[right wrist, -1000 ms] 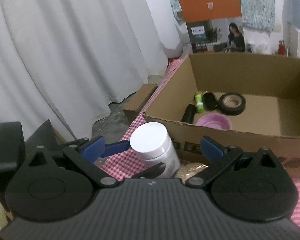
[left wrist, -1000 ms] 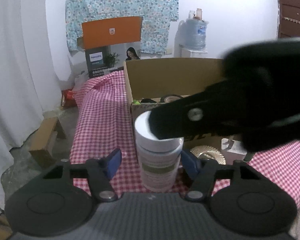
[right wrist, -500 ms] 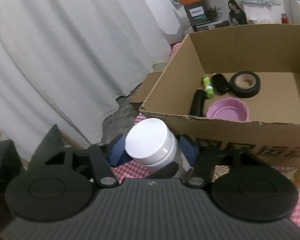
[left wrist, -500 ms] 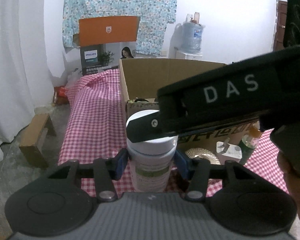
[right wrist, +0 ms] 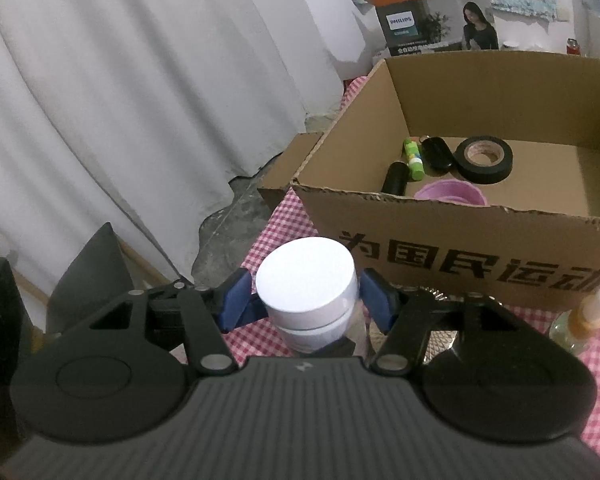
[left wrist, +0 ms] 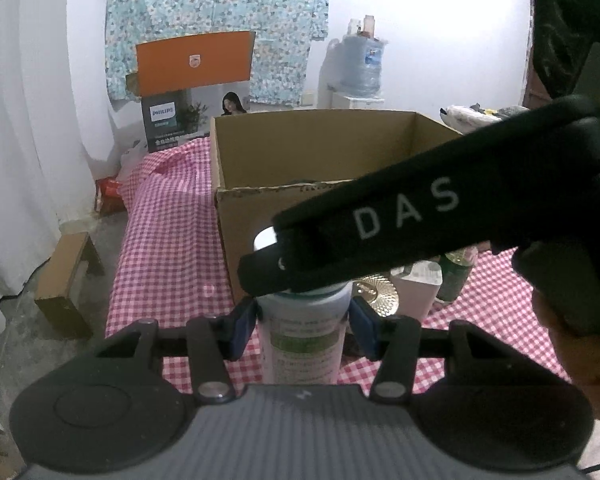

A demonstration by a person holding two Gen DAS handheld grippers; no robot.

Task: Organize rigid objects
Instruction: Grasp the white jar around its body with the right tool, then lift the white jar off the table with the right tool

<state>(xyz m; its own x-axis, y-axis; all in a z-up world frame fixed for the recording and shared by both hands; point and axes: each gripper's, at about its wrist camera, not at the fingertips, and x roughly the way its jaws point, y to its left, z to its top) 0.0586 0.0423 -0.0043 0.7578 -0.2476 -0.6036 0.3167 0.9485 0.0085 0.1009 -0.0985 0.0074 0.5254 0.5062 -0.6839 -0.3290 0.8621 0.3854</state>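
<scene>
In the left wrist view, a white jar with a green label is clamped at its body between the blue pads of the left gripper, standing over the checked tablecloth just in front of the cardboard box, while the right gripper's black body, marked DAS, is seen crossing above the jar's lid. In the right wrist view, the jar's white lid is held between the narrowed blue pads of the right gripper, with the box just beyond, in which a roll of black tape, a pink bowl and a green glue stick are seen.
</scene>
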